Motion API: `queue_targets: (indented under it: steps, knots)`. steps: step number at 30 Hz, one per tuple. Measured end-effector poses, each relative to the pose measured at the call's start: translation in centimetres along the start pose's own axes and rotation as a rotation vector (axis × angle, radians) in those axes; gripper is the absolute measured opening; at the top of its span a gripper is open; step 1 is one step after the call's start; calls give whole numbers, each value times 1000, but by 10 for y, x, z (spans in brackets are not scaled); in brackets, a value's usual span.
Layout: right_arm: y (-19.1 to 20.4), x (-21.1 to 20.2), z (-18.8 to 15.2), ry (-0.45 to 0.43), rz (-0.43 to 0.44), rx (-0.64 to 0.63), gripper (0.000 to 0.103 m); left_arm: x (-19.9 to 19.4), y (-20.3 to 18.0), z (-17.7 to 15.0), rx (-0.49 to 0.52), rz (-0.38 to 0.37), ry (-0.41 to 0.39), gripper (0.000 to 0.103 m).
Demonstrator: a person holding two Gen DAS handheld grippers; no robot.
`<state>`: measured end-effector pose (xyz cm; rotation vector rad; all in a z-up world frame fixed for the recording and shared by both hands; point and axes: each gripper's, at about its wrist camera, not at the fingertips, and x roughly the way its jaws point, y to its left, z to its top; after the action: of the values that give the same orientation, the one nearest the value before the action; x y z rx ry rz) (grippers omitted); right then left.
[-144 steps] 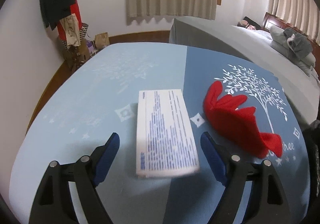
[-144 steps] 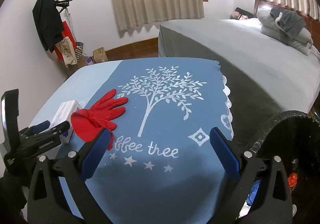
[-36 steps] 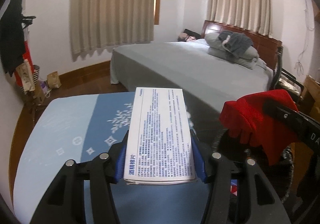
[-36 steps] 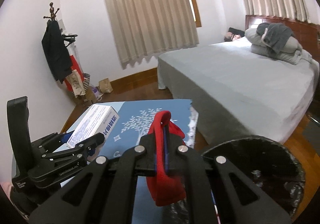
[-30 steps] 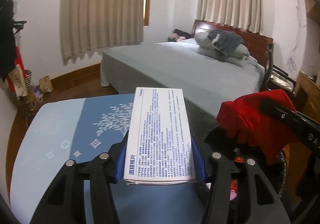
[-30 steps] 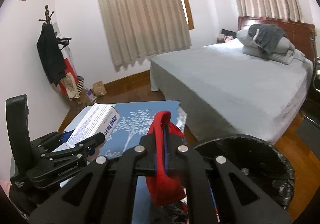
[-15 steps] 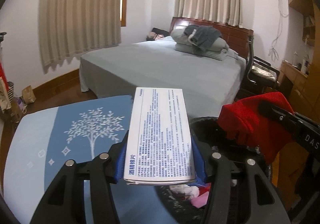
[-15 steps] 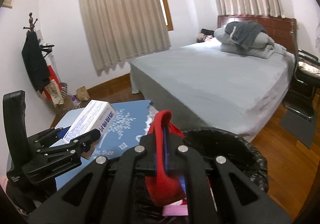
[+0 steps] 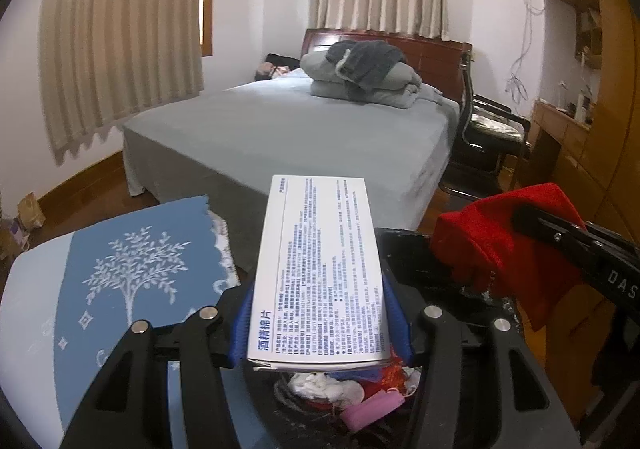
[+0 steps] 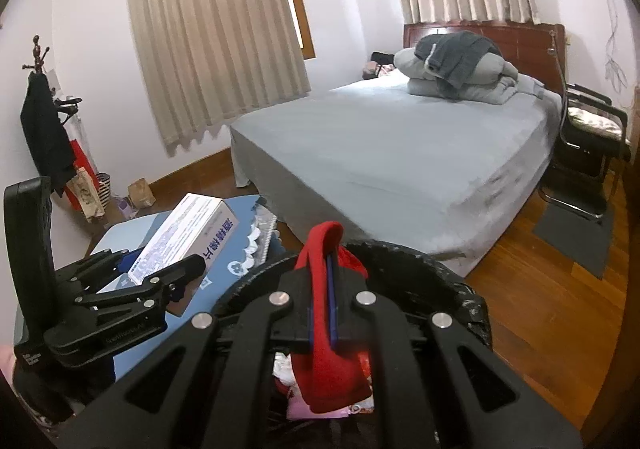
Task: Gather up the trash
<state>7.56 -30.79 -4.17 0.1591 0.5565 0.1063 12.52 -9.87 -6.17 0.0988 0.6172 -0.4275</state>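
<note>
My left gripper (image 9: 320,313) is shut on a white box with blue print (image 9: 320,269) and holds it over the near edge of a black-lined trash bin (image 9: 416,249). The box also shows in the right wrist view (image 10: 188,237). My right gripper (image 10: 324,285) is shut on a red glove (image 10: 328,361), which hangs above the bin's opening (image 10: 420,265). The glove also shows in the left wrist view (image 9: 500,249). The bin holds white, pink and red scraps (image 9: 344,393).
The blue cloth-covered table (image 9: 120,281) lies to the left of the bin. A grey bed (image 10: 400,153) stands beyond it, with a black chair (image 10: 588,153) at the right. A coat rack and bags (image 10: 52,145) stand by the left wall.
Both grippers have swung further right, off the table, and now hold the box and the glove over the bin. More of the bin's contents show below.
</note>
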Motion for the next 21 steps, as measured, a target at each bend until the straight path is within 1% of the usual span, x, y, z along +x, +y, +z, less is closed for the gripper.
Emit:
queue_targets:
  steps: [4, 5, 7, 9, 10, 11, 13, 15, 17, 18, 20, 21]
  knots:
    - [-10, 4, -5, 16, -14, 12, 4, 11, -7, 1, 5, -24, 14, 55]
    - [-13, 6, -6, 22, -17, 15, 7, 13, -7, 0, 3, -33, 18, 55]
    - [-17, 9, -10, 37, -25, 18, 7, 20, -10, 0, 2, -50, 31, 55]
    - [-20, 12, -12, 51, -36, 22, 13, 26, -12, -2, -3, -79, 46, 56]
    - [-22, 13, -14, 56, -43, 26, 23, 28, -12, -2, -6, -89, 53, 60]
    - [-24, 14, -16, 59, -50, 29, 32, 28, -11, -2, -9, -94, 55, 63]
    - [-29, 14, -19, 63, -60, 36, 36, 28, -10, -2, -13, -102, 51, 69]
    - [-32, 15, -22, 65, -68, 42, 41, 28, -8, -2, -13, -97, 50, 71]
    - [-35, 15, -22, 62, -76, 49, 51, 26, -4, -3, -20, -85, 49, 73]
    - [-36, 14, -22, 59, -79, 53, 54, 26, -2, -2, -23, -82, 48, 74]
    - [-37, 12, -23, 48, -89, 55, 74, 23, 4, -1, -30, -65, 44, 78]
    - [-37, 11, -22, 41, -95, 54, 79, 19, 9, -2, -36, -53, 39, 82]
